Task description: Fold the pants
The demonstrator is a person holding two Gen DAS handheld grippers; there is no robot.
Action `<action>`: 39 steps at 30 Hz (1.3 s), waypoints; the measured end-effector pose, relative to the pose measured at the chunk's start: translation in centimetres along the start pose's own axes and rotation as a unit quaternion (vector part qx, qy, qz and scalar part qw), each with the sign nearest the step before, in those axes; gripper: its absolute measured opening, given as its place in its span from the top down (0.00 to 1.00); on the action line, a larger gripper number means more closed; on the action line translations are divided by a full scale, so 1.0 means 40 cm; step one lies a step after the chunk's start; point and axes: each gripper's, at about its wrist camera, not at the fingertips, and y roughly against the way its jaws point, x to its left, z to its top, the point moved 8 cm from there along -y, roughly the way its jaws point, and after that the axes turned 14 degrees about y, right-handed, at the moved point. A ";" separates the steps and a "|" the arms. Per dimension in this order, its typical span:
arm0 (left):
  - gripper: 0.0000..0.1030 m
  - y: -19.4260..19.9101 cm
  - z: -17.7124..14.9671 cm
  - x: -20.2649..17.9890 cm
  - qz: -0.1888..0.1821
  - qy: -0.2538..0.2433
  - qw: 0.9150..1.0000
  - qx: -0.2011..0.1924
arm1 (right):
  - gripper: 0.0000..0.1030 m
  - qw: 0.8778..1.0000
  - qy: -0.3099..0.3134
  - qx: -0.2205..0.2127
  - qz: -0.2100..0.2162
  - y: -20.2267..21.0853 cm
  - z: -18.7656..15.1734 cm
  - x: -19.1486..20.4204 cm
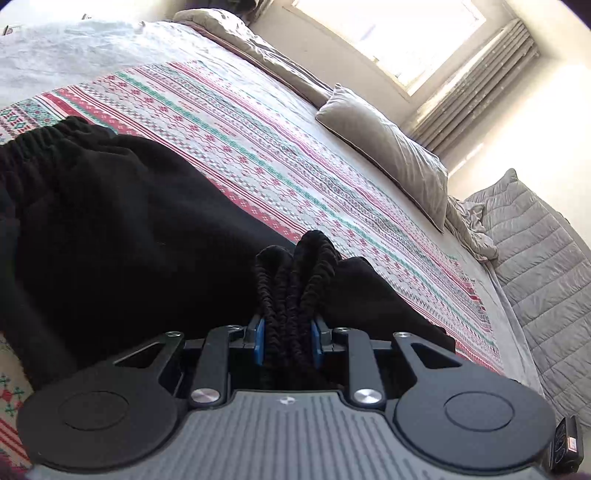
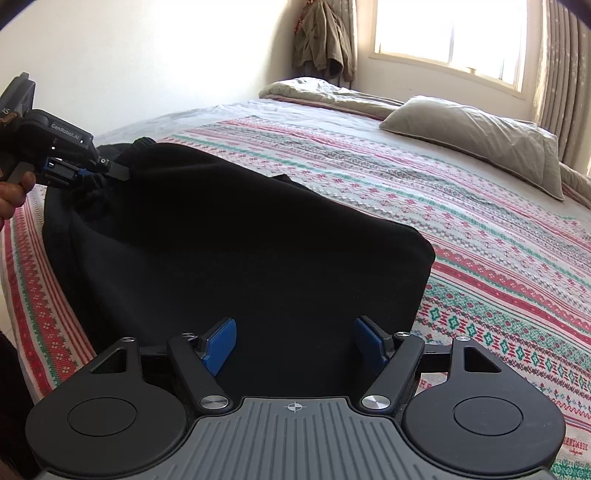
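Black pants lie folded on the patterned bedspread, their elastic waistband at the far left. My left gripper is shut on a bunch of ribbed elastic hems, which stand up between its blue pads. In the right wrist view the same gripper holds the far left corner of the pants a little above the bed, with a hand on its grip. My right gripper stands open over the near folded edge, with black cloth below its pads and nothing pinched.
The bedspread stretches to the right of the pants. A grey pillow and a rumpled duvet lie at the head of the bed under the window. A grey quilt is beside the bed. Clothes hang in the corner.
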 end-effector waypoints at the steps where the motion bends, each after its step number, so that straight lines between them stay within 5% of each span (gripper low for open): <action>1: 0.60 0.006 0.005 0.009 0.001 0.003 1.000 -0.004 | 0.30 1.000 0.002 -0.001 0.003 -0.004 0.007 0.006; 23: 0.58 0.086 0.058 0.094 0.040 0.009 0.996 -0.074 | 0.29 0.998 0.023 -0.018 0.048 -0.086 0.096 0.107; 30: 0.45 0.182 0.054 0.012 0.041 -0.070 0.983 -0.166 | 0.27 0.998 0.016 -0.030 0.056 -0.078 0.121 0.094; 35: 0.45 0.130 -0.039 -0.090 0.006 -0.165 0.980 -0.110 | 0.27 0.996 -0.024 -0.039 0.075 -0.085 0.141 0.086; 39: 0.45 0.049 -0.117 -0.095 0.044 -0.245 0.966 -0.063 | 0.27 0.996 -0.015 -0.021 0.080 -0.108 0.122 0.108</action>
